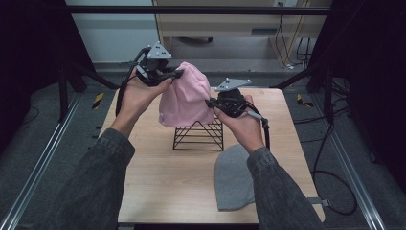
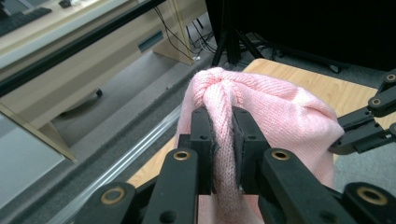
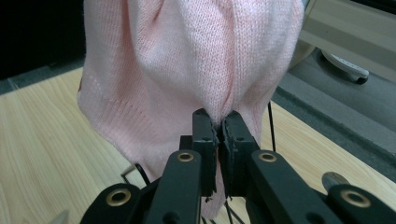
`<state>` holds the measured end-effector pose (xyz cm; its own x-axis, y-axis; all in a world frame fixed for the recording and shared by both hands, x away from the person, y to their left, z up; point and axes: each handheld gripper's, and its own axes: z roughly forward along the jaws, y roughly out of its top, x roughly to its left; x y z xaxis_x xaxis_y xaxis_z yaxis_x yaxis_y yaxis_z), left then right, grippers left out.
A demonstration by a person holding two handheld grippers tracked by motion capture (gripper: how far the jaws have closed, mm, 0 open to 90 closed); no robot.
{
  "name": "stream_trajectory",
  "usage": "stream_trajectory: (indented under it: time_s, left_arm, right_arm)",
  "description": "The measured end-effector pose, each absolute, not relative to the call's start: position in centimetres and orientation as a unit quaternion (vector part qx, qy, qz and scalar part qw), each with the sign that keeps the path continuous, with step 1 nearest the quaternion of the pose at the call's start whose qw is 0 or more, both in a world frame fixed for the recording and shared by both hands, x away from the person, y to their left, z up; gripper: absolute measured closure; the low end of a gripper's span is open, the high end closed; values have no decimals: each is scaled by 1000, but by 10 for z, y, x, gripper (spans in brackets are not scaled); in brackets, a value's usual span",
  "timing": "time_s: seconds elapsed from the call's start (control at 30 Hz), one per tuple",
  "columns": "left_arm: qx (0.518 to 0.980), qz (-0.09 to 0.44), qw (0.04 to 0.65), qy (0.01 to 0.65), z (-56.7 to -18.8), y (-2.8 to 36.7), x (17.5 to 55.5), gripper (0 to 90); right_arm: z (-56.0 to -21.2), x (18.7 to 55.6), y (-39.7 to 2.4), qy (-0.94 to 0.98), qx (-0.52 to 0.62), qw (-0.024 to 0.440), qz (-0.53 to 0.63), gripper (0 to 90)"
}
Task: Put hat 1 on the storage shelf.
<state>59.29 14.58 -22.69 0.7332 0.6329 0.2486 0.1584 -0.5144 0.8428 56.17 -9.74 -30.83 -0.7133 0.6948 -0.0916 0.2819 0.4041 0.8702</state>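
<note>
A pink knit beanie (image 1: 186,98) hangs in the air over a black wire rack (image 1: 199,135) at the table's middle. My left gripper (image 1: 179,73) is shut on the beanie's top, where a fold of pink knit (image 2: 223,112) is pinched between the jaws. My right gripper (image 1: 210,103) is shut on the beanie's lower right edge (image 3: 219,100), just above the rack. A grey beanie (image 1: 233,178) lies flat on the table near the front, partly under the right forearm.
The wooden table (image 1: 148,191) has bare room at the front left. Metal rails (image 1: 43,158) run along both sides on the floor. Black frame posts (image 1: 64,81) and cables (image 1: 330,191) stand around the table. A pale cabinet (image 1: 230,24) sits behind.
</note>
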Motion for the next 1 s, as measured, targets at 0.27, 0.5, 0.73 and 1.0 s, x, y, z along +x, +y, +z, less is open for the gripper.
stream_trajectory:
  time_s: [0.27,0.5,0.73,1.0]
  left_arm:
    - [831,266,429,233,-236,137,591,800]
    - [835,256,429,231,-244,131,590,798]
    - [841,247,428,222,-255,127,583,799]
    - [848,238,420,219,-268,123,578,798]
  right_arm:
    - [-322,559,-108,809,311,223,447,859]
    - [-331,557,-117,811,315,221,441,860]
    - [-343,553,-124,813,321,216,435,860]
    - [-356,550,-131,815,329,211,428,861]
